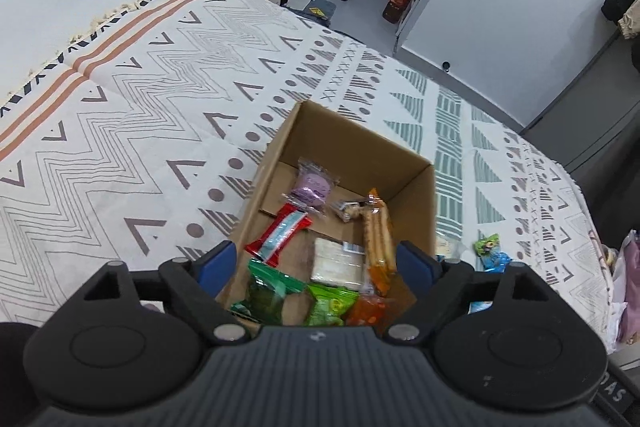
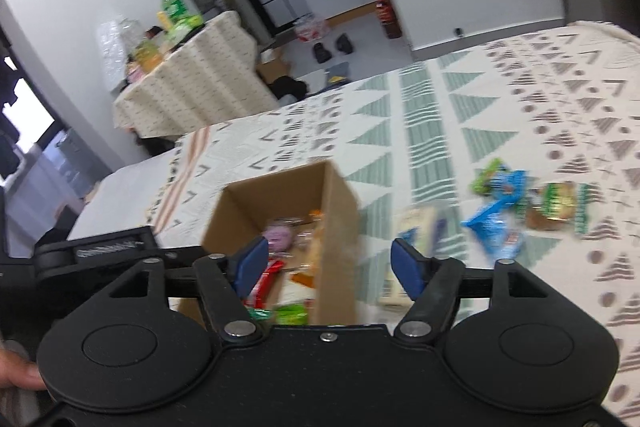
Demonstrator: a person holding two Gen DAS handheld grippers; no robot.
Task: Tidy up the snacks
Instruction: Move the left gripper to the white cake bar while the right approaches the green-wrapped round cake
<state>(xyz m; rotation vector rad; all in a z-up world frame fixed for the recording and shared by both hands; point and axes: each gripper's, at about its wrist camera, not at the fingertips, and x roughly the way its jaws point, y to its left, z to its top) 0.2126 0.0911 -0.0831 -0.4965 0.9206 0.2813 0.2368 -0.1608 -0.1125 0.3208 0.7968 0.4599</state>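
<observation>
Above the cardboard box of snacks on the patterned bedspread, left gripper spread wide and empty, right gripper likewise released, loose packets beside the box.

Even, soft indoor light; the right wrist view is motion-blurred, both bend at the edges.

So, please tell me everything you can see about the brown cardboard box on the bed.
The brown cardboard box is open at the top and stands upright on the patterned white bedspread. Its walls look like plain corrugated card, and the bottom flaps show inside. It holds many wrapped snacks, among them a purple round packet, a red packet and an orange stick packet. More packets lie outside to its right. Neither tongs touch it.
</observation>
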